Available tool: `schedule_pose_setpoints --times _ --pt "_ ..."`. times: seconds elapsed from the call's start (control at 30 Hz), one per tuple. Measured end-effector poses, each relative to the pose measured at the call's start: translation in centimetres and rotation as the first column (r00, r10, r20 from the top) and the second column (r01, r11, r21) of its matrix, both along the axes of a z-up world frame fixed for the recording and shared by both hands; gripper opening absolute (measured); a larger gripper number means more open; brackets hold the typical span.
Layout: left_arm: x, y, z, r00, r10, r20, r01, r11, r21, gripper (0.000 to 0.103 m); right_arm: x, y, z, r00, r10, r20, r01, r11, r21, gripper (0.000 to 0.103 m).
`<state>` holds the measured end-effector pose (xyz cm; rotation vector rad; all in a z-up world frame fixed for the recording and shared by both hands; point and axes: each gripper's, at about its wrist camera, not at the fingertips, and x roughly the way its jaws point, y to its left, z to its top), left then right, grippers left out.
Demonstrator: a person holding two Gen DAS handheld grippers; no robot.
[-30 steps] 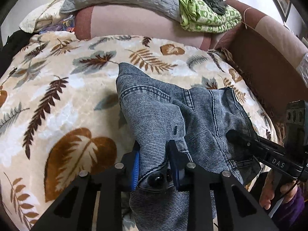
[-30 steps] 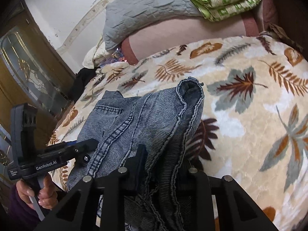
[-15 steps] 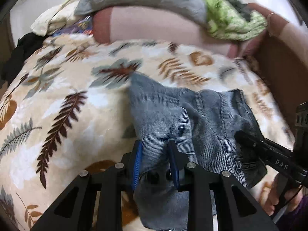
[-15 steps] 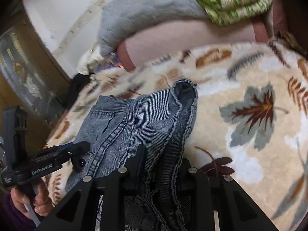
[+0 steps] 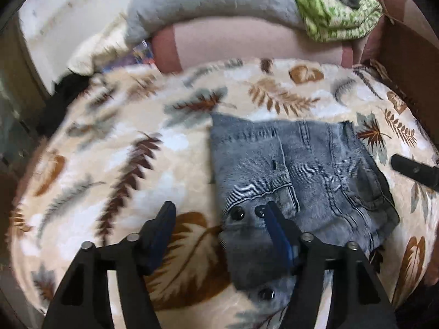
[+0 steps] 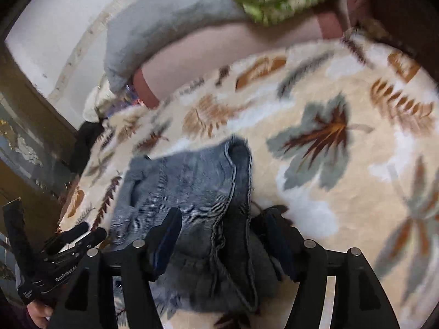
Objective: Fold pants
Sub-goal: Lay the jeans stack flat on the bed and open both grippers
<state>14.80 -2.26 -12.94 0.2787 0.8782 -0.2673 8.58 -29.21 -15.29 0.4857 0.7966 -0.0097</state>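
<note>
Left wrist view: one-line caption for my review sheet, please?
Left gripper, jaws just opened, above folded denim pants lying on a leaf-print blanket.

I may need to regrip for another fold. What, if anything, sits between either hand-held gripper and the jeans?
Nothing visible does. The left hand-held gripper and the right hand-held gripper have just opened, and the jeans lie directly beneath both on the leaf-print blanket.

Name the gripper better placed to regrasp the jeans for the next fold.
Probably right. The right gripper has just opened and straddles the jeans' bunched edge. The left gripper, also just opened, sits half off the denim over the blanket.
</note>
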Motion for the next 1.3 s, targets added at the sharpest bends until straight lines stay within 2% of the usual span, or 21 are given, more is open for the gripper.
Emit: schedule_pose_setpoints --times 0.1,0.17,0.23,0.33,0.47,0.6,0.8,0.9,1.03,1.3 --pt "-3.3 0.4 2.2 0.993 0.017 0.115 -0.023 0.999 0.046 0.073 -3.1 0.5 2.1 0.998 0.009 0.061 -0.006 0.999 -0.049 0.069" --pt "-4.9 0.6 3.4 0.984 0.035 0.174 -0.044 0.998 0.049 0.084 -5.9 1.0 3.6 0.992 0.015 0.125 -0.003 0.995 -0.095 0.07" --pt "-7.3 0.8 5.0 0.966 0.048 0.254 -0.059 0.998 0.036 0.086 -8.2 1.6 4.6 0.983 0.016 0.184 0.009 0.991 -0.131 0.073" --pt "-9.6 0.7 6.7 0.944 0.058 0.324 -0.069 0.997 0.022 0.086 -11.9 2.2 6.2 0.96 -0.011 0.279 0.067 0.98 -0.19 0.079" --pt "-11.1 0.5 8.6 0.938 0.093 0.333 -0.102 0.995 0.009 0.087 -14.6 3.2 7.9 0.937 -0.006 0.35 0.106 0.957 -0.269 0.083" --pt "-12.3 0.5 9.9 0.921 0.148 0.361 -0.169 0.985 0.028 0.087 -16.6 4.1 9.6 0.914 -0.002 0.406 0.142 0.938 -0.317 0.087" --pt "-13.3 1.9 11.5 0.922 0.191 0.336 -0.195 0.981 -0.023 0.087 -18.0 4.7 11.8 0.887 -0.037 0.46 0.199 0.93 -0.309 0.097" --pt "-13.9 2.6 12.3 0.913 0.22 0.345 -0.217 0.975 -0.047 0.087 -18.1 5.2 12.7 0.889 -0.039 0.456 0.199 0.931 -0.307 0.099" --pt "-14.3 3.4 12.9 0.914 0.232 0.331 -0.218 0.973 -0.082 0.087 -18.2 6.2 13.2 0.894 -0.018 0.447 0.18 0.929 -0.323 0.099" --pt "-14.8 3.9 13.5 0.913 0.229 0.338 -0.208 0.973 -0.096 0.087 -18.2 7.1 13.3 0.895 0.008 0.445 0.154 0.932 -0.327 0.099"
